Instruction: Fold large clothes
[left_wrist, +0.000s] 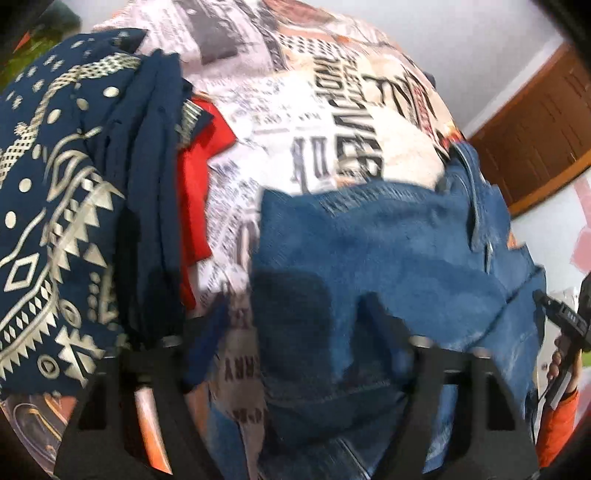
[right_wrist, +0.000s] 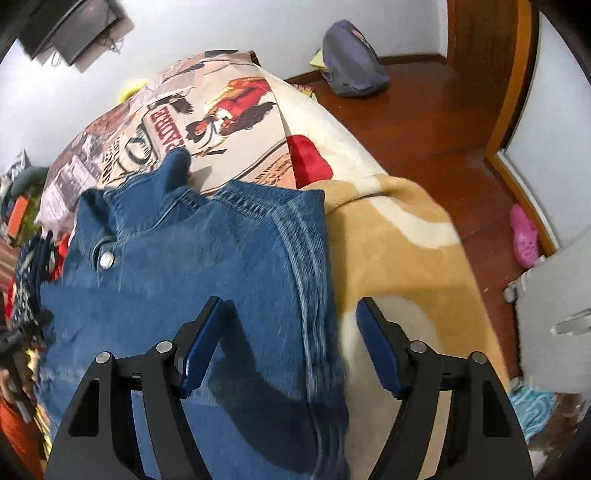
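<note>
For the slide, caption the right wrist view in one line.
Open right tongs hover over the seamed edge of a blue denim garment spread on a bed with a tan blanket.

Clothes pile (left_wrist: 110, 206) crowds the left of the denim jacket (right_wrist: 192, 266): patterned navy cloth, red garment (left_wrist: 199, 162) tight against it. Right of the jacket, open tan blanket (right_wrist: 399, 258), nothing on it. Beyond the jacket's collar, bare printed bedspread (left_wrist: 332, 122).
</note>
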